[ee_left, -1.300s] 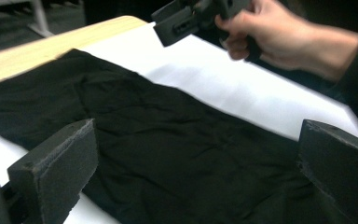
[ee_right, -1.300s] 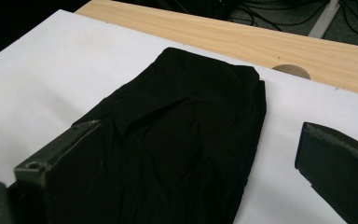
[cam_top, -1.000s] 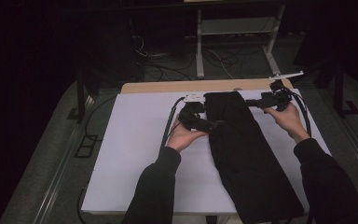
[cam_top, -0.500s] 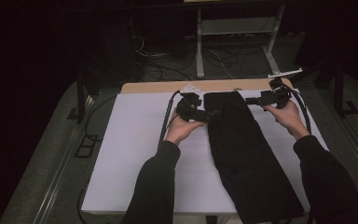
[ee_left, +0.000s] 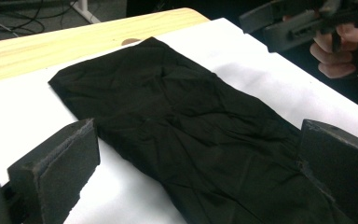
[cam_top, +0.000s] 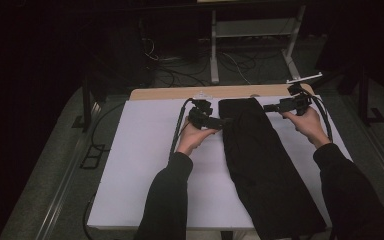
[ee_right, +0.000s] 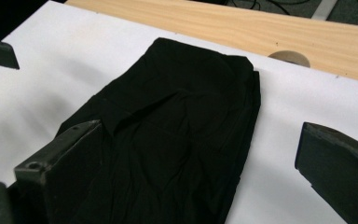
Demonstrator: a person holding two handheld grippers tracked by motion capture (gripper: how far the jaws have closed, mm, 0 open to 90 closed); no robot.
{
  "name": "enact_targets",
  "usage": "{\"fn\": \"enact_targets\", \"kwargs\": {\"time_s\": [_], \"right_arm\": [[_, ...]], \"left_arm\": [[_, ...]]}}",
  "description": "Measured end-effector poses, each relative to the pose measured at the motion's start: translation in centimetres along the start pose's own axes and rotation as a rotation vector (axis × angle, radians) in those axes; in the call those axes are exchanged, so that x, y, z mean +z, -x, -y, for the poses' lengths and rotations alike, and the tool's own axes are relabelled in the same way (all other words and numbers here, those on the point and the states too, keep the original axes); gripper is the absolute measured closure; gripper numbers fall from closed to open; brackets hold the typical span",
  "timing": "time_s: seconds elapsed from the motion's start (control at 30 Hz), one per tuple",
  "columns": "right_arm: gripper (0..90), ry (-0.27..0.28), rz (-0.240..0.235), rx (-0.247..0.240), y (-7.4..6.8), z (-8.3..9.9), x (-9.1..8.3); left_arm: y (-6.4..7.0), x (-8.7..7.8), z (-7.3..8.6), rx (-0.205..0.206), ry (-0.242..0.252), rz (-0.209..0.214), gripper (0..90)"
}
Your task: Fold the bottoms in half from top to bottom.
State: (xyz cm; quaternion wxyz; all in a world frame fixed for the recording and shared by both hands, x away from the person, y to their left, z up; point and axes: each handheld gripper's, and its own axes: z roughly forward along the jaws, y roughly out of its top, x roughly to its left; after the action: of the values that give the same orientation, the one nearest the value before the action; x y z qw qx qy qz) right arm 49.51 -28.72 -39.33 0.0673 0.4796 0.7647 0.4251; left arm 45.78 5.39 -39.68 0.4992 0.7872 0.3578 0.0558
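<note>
1. Black cloth [cam_top: 260, 160] is laid lengthwise down the right half of the white sheet [cam_top: 145, 165], its far end near the bare wooden edge of the table [cam_top: 180, 93], its near end reaching the front edge.
2. It is seen folded into a long narrow strip, flat but creased, with doubled layers at its far right edge in the right gripper view.
3. The left gripper [cam_top: 219, 121] is held low at the cloth's left edge, close to the far end, jaws pointing across it.
4. Its jaws are seen wide apart in the left gripper view, with cloth [ee_left: 191, 130] lying between them and nothing pinched.
5. The right gripper [cam_top: 270, 107] is held off the far right corner, aimed inward at the same end.
6. Its jaws are likewise spread wide, with the cloth [ee_right: 177, 140] framed between them and nothing caught.
7. Both tools are judged to be placed at opposite sides of the far end so that its two corners can be taken together, probably for a fold toward the person.
8. A round hole [ee_right: 289, 58] is noted in the wood just beyond the sheet.
9. No brand, label or writing can be read on the cloth, sheet or grippers.
</note>
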Motion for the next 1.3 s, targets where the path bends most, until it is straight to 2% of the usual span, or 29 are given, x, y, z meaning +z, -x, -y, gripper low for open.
{"fn": "enact_targets", "kwargs": {"time_s": [0.37,0.5,0.63,0.9,0.97,1.3], "right_arm": [[1.1,-0.015,0.005,0.026,0.6,0.2,1.2],[1.2,-0.024,0.007,0.036,0.9,0.3,1.5],[1.5,-0.027,0.007,0.057,1.3,0.4,1.7],[1.6,-0.047,0.021,0.072,1.9,0.6,1.8],[4.1,-0.048,0.016,0.079,2.1,0.6,1.8],[8.3,-0.066,0.011,0.096,2.6,0.5,2.2]], "left_arm": [[-3.0,0.9,1.1,-0.146,0.039,-0.037,0.0],[-3.4,1.4,1.3,-0.174,0.047,-0.047,0.0],[-3.5,2.1,1.6,-0.205,0.058,-0.032,0.0],[-3.3,3.8,1.7,-0.221,0.029,-0.022,0.0],[-3.3,4.2,1.6,-0.226,0.023,-0.021,0.0],[-3.6,5.3,1.7,-0.262,-0.001,-0.022,2.0]]}}
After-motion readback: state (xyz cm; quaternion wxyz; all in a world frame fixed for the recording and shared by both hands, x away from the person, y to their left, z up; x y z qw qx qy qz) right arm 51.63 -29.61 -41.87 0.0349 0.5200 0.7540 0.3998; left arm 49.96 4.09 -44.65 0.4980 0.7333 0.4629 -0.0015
